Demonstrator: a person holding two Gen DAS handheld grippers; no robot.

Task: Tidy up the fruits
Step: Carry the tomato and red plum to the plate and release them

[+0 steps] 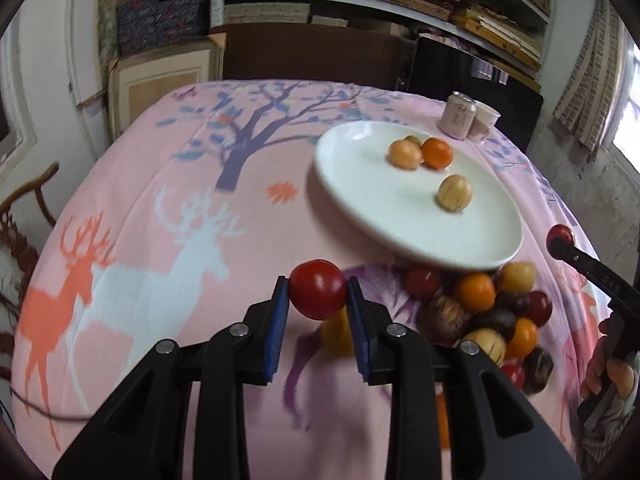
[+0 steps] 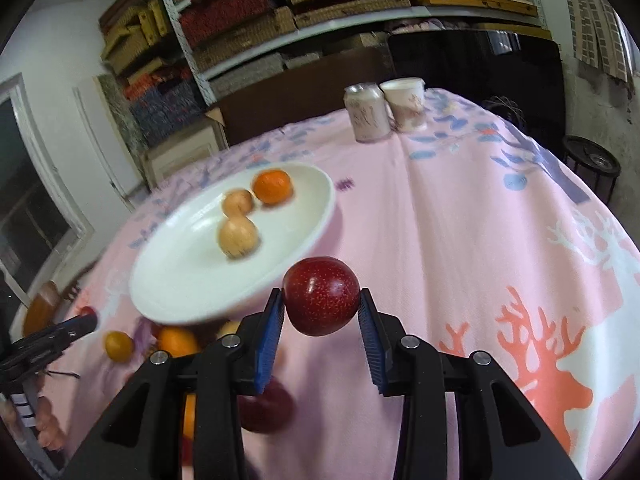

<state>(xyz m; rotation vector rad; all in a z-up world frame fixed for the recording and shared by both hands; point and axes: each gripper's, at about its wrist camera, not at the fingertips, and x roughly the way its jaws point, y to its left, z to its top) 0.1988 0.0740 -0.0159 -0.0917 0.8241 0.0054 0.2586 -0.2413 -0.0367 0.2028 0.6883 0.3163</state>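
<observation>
My left gripper (image 1: 318, 300) is shut on a small red fruit (image 1: 318, 294), held above the tablecloth in front of the white plate (image 1: 360, 184). The plate holds an orange (image 1: 437, 153) and pale brown fruits (image 1: 454, 192). A pile of mixed fruits (image 1: 480, 312) lies on the cloth below the plate's near rim. My right gripper (image 2: 322, 308) is shut on a dark red plum (image 2: 321, 295), right of the white plate (image 2: 180, 272). The right gripper's tip with its plum shows in the left wrist view (image 1: 560, 240). The left gripper shows at the left edge of the right wrist view (image 2: 86, 320).
A drink can (image 1: 456, 114) and a paper cup (image 1: 484, 120) stand at the table's far right corner; they also show in the right wrist view as can (image 2: 366, 114) and cup (image 2: 404, 102). Shelves stand behind the table. A wooden chair (image 1: 20, 216) is at the left.
</observation>
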